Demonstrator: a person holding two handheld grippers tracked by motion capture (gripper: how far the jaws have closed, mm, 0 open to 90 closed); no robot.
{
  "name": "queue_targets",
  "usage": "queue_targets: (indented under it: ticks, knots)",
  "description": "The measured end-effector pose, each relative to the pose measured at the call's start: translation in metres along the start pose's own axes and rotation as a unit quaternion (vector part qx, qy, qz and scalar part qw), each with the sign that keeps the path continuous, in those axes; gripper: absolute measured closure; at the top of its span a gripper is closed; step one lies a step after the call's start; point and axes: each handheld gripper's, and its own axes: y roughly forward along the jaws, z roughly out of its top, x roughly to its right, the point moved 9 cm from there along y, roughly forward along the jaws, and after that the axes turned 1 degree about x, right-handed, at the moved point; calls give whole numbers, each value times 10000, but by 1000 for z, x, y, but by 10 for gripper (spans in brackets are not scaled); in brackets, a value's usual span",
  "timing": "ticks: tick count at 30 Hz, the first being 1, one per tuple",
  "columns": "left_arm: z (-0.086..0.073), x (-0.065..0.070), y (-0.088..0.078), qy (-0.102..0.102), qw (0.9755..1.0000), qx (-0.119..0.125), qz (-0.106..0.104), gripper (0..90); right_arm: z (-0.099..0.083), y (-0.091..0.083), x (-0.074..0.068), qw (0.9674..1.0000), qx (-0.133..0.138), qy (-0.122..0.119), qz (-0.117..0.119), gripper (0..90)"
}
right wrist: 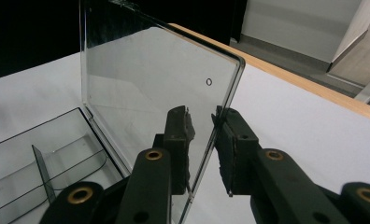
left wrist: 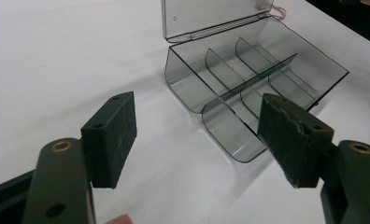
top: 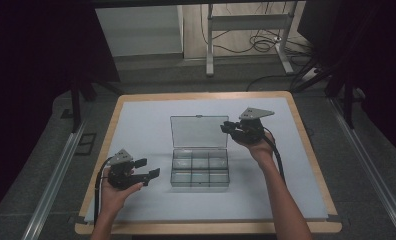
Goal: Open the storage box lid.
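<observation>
A clear plastic compartment box (top: 200, 170) is found at the middle of the white table cover (top: 146, 115), with its hinged lid (top: 199, 131) standing upright at the far side. Six empty compartments, separated by thin dividers (left wrist: 248, 77), are seen in the left gripper view.

The right gripper (top: 227, 126) is positioned at the lid's right edge. In the right gripper view, the lid's edge (right wrist: 220, 126) is seen between the two pads, which are drawn close on either side of it; firm contact on both faces cannot be confirmed, though a light pinch is judged likely. The left gripper (top: 153, 168) is held spread wide and empty, just left of the box and apart from it.

The box is judged light, thin-walled, rigid yet somewhat brittle, and smooth enough to slip under the pads. The hinge is judged the weak point. The lid is best taken by its free edge, away from the hinge, with moderate pressure. The tray is likely to slide unless its near wall is steadied by the left gripper.
</observation>
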Motion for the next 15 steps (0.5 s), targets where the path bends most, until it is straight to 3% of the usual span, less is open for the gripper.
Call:
queue_targets:
  ticks: [15]
  knots:
    - [-1,0,2,21,10000,-53,-28,287,-4,6,10,9997,-148,112,-157,724]
